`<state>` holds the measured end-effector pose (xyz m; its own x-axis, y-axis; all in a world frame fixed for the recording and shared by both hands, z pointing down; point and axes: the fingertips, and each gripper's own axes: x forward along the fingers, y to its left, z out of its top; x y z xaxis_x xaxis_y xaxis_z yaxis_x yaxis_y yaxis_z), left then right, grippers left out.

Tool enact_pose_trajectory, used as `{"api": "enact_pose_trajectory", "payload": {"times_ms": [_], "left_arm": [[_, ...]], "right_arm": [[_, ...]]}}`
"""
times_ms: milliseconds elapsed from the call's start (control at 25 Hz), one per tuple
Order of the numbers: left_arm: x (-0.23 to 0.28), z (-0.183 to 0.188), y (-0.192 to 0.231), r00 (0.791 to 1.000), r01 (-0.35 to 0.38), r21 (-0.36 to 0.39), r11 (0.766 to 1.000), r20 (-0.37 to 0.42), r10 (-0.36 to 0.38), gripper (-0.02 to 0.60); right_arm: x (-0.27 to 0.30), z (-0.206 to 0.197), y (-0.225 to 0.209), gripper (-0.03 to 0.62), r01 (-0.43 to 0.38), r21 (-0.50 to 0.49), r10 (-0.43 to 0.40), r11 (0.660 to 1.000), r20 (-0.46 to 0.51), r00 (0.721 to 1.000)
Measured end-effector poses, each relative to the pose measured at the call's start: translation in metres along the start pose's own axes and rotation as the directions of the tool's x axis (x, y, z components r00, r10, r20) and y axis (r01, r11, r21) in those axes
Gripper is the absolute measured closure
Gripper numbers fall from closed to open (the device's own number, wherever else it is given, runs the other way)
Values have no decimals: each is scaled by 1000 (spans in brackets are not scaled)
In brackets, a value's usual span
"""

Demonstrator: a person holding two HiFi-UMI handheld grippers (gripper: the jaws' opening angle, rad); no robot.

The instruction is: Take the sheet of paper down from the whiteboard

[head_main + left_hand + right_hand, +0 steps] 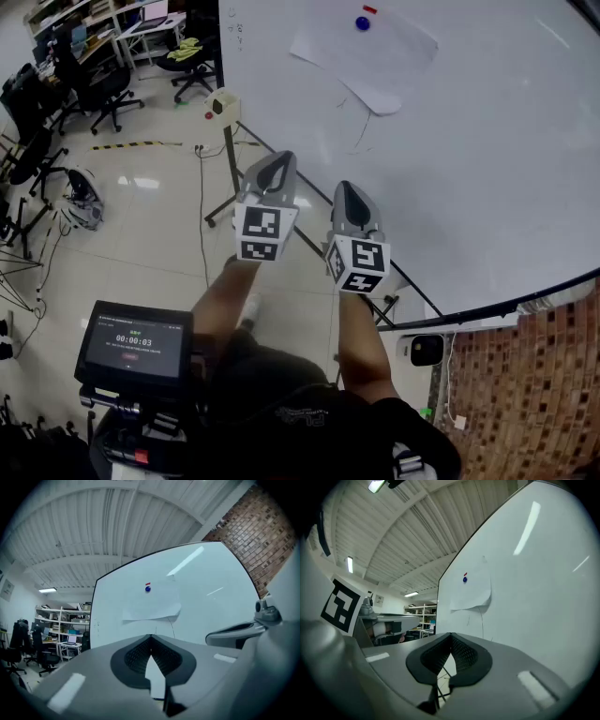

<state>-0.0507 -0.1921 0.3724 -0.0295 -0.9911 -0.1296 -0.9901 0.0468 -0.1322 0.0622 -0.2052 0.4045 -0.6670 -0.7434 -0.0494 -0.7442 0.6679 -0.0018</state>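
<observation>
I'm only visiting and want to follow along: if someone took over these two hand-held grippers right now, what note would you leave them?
Left gripper: shut, empty, held short of the whiteboard.
Right gripper: shut, empty, close beside the left one.
Sheet of paper: up on the whiteboard, pinned near its top edge by a blue magnet; its lower edge curls away from the board.
Done: nothing yet; neither gripper touches the sheet.
Left: reach up to the sheet, free it from the magnet, and bring it down.

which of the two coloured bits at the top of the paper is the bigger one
The round blue magnet, just below the small flat red piece on the sheet of paper.
</observation>
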Motion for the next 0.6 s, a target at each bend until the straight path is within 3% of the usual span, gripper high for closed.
{"api": "enact_pose_trajectory", "payload": {"times_ms": [200,320,440,600], "left_arm": [[0,31,-14,998,20,3,1000,58,-20,580],[33,47,-2,995,47,-3,999,88,-46,580],[90,51,21,988,123,-21,992,97,-120,580],[132,67,26,970,224,-15,975,104,-221,579]], "right_arm": [[-28,37,-4,580,-5,11,4,1000,61,998],[-9,56,-9,580,6,-2,-6,1000,73,997],[41,63,-21,580,47,1,-47,999,62,997],[66,65,-40,580,93,33,-95,995,52,994]]}}
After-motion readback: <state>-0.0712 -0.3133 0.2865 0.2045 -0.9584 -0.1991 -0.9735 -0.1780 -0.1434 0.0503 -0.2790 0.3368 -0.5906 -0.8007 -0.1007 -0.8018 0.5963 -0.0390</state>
